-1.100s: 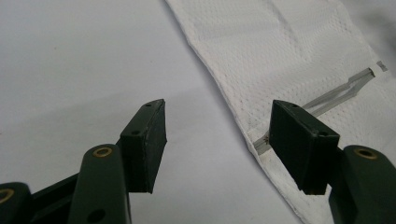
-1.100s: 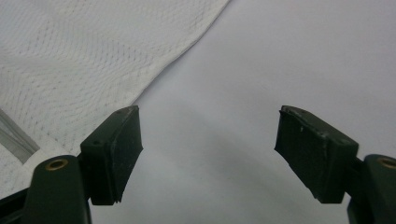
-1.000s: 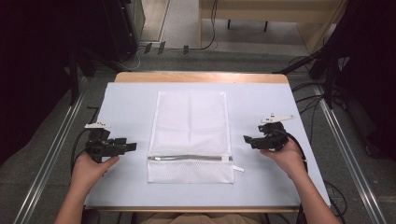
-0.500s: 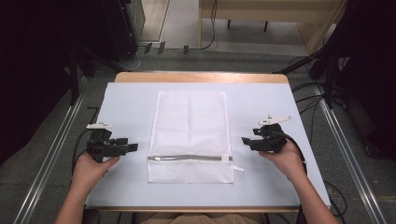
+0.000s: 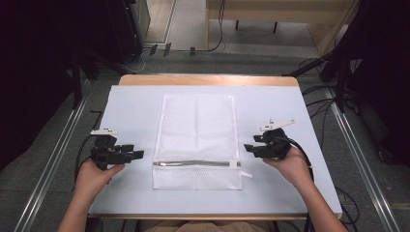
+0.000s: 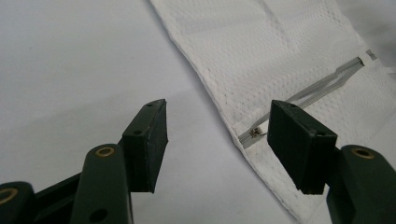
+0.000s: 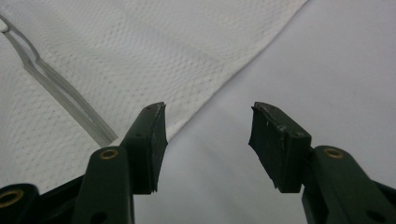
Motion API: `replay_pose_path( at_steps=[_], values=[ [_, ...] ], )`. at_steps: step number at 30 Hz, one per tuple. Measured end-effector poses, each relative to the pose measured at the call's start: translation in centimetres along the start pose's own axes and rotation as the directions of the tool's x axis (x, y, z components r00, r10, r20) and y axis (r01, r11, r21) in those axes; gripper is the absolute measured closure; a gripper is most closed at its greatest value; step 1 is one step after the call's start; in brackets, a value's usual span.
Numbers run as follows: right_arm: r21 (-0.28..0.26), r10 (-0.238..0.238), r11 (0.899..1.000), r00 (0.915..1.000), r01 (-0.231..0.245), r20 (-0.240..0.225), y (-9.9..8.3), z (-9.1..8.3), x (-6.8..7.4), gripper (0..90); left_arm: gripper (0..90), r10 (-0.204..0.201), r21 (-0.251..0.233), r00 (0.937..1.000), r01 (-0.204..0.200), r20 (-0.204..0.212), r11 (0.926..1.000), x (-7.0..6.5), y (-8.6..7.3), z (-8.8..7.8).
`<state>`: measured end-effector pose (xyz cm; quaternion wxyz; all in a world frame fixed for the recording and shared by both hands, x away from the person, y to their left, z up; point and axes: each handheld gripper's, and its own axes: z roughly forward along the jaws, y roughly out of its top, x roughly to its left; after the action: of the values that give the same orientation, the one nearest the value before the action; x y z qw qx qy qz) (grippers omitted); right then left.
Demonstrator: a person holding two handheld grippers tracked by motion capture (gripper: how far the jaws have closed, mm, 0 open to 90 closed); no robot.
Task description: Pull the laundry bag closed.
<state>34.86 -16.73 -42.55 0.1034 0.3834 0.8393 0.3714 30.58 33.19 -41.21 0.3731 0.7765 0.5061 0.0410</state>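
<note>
Mesh laundry bag lies flat between your two tools on the white table cover, its grey zipper running across near the end closest to you; your left gripper sits just off the bag's left edge with its jaws spread wide and nothing between them, tips aimed toward the zipper's end; your left hand wraps the handle behind it. From the left gripper view, the bag's edge slants across ahead of the jaws, and the zipper's near end, with a small dark metal piece, shows just inside the right jaw; the left jaw stands over bare cover. Your right gripper mirrors this beside the bag's right edge, jaws likewise wide apart and empty, your right hand behind it; in the right gripper view the bag's edge passes ahead of the left jaw, the zipper runs farther to that side, and the right jaw is over plain cover; whether either tool touches the cloth you cannot tell from these angles.
</note>
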Motion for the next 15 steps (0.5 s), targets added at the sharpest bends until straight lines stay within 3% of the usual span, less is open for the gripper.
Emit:
replay_pose_path(
  at_steps=[7,15],
  values=[
    [0.007,-0.028,1.000,0.9992,0.028,-0.029,0.7,0.5,1.4,49.3,43.1,0.038,0.007,0.9993,-0.038,-0.005,0.9993,-0.5,-0.4,0.0],
    [0.003,-0.063,0.998,0.9966,0.063,-0.052,1.6,1.0,3.0,51.0,43.1,0.040,0.012,0.9992,-0.040,0.001,0.9991,-0.9,-0.4,0.2]
  ],
)
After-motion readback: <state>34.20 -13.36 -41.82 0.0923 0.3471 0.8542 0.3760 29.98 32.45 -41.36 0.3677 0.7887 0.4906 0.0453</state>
